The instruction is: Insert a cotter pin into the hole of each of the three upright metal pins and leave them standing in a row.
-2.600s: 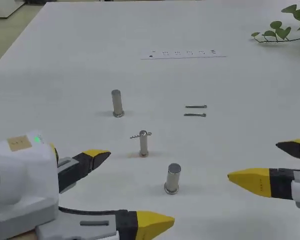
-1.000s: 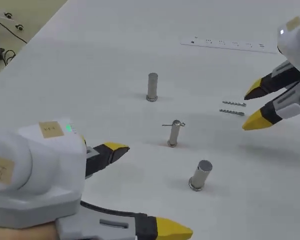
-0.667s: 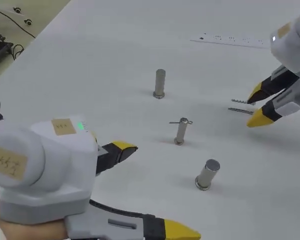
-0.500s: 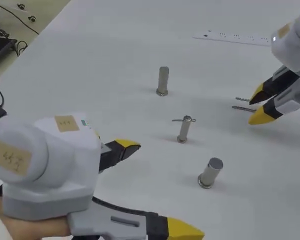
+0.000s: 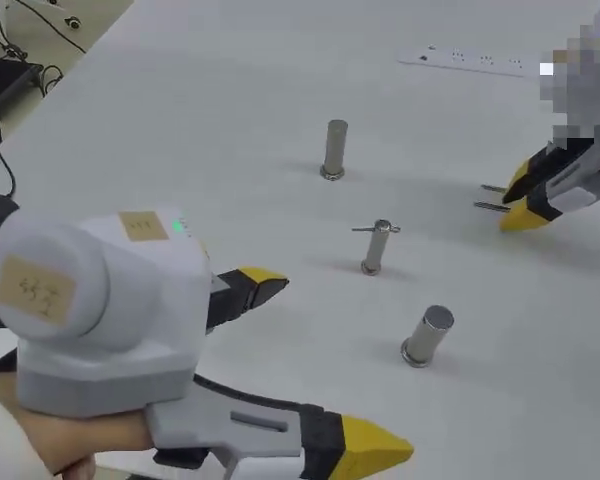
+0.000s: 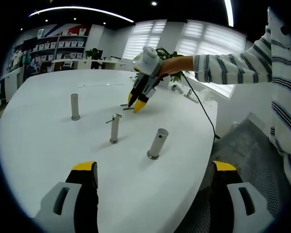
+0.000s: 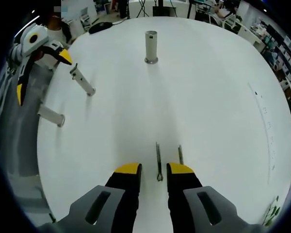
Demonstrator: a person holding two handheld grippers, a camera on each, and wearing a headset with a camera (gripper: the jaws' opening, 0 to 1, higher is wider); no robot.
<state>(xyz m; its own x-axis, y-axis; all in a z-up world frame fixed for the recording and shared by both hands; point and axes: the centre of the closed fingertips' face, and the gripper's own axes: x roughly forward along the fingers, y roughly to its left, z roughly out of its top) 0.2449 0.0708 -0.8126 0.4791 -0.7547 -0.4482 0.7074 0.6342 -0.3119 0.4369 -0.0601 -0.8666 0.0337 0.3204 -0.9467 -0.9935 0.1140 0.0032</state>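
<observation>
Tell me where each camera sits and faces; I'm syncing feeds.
Head view: on the headset, looking down at the table; a hand holding the left gripper shows.
Left gripper view: behind its fingers, facing the metal pins and right gripper; a striped sleeve shows.
Right gripper view: behind its fingers, facing two cotter pins close ahead.
Both gripper views share the metal pins.

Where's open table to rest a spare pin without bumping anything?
Bare table: between the far pin and the power strip, and left of the pin row in the head view. Crowded where the right gripper meets the loose cotter pins.
</observation>
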